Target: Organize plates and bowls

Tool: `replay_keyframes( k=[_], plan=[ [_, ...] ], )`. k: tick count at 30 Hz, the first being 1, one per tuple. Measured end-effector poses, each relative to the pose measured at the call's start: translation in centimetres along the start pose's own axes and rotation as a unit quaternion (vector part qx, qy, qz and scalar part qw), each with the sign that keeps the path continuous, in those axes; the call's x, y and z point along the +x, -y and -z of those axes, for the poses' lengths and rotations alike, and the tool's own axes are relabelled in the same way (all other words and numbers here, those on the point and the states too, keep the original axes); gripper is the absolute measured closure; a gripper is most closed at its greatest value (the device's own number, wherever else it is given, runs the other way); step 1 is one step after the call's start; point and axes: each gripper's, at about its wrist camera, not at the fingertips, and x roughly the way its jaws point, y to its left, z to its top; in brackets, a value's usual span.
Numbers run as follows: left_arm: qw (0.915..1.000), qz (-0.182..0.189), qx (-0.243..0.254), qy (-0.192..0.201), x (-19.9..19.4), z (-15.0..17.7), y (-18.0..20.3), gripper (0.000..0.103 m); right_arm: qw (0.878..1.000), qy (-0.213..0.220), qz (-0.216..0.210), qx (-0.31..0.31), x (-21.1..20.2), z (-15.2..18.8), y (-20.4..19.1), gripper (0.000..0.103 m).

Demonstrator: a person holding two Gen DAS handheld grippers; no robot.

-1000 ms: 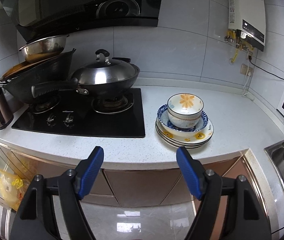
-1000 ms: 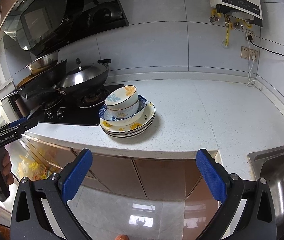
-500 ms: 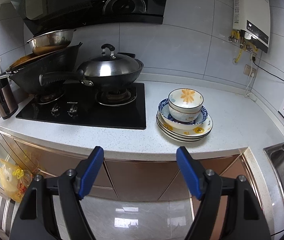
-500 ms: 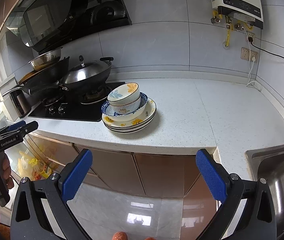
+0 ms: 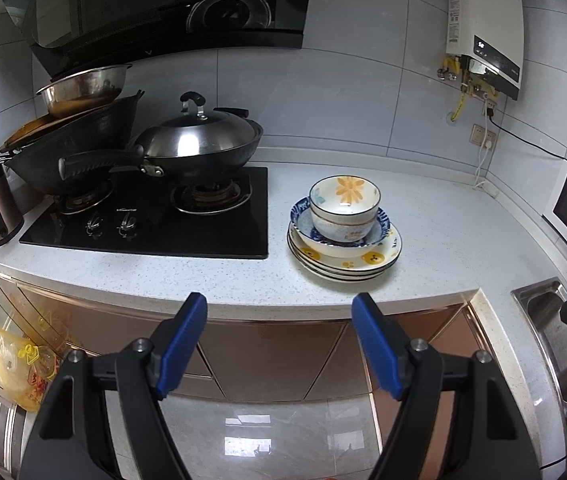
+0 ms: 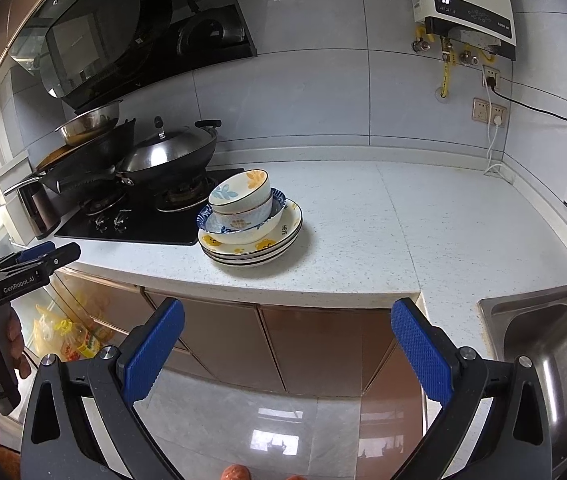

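1. The flower-print bowl (image 5: 344, 204) tops the stack; glazed ceramic is likely slippery and fragile, so I would grip its rim.
2. It nests in a blue-patterned bowl (image 5: 379, 228) on yellow-motif plates (image 5: 347, 262).
3. The stack sits on the tabletop (image 5: 443, 240) beside the gas hob (image 5: 155, 224).
4. Left tongs (image 5: 279, 344) and right tongs (image 6: 287, 352) are both released, empty, short of the edge.
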Motion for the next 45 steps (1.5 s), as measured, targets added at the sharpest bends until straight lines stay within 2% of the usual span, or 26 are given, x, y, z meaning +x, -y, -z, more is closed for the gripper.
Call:
replay_keyframes(
  k=[13, 26, 45],
  plan=[
    [0.9999, 0.008, 0.009, -0.009, 0.7, -0.1, 0.8, 0.029, 1.000, 0.000, 0.005, 0.004, -0.1, 0.1, 0.0, 0.001],
    [0.9995, 0.027, -0.014, 0.011, 0.4, -0.9, -0.1, 0.029, 1.000, 0.001, 0.002, -0.005, 0.4, -0.5, -0.5, 0.001],
    [0.9997, 0.021, -0.009, 0.000, 1.1, -0.8, -0.6, 0.029, 1.000, -0.003, 0.000, -0.010, 1.0, -0.9, -0.7, 0.001]
  ],
)
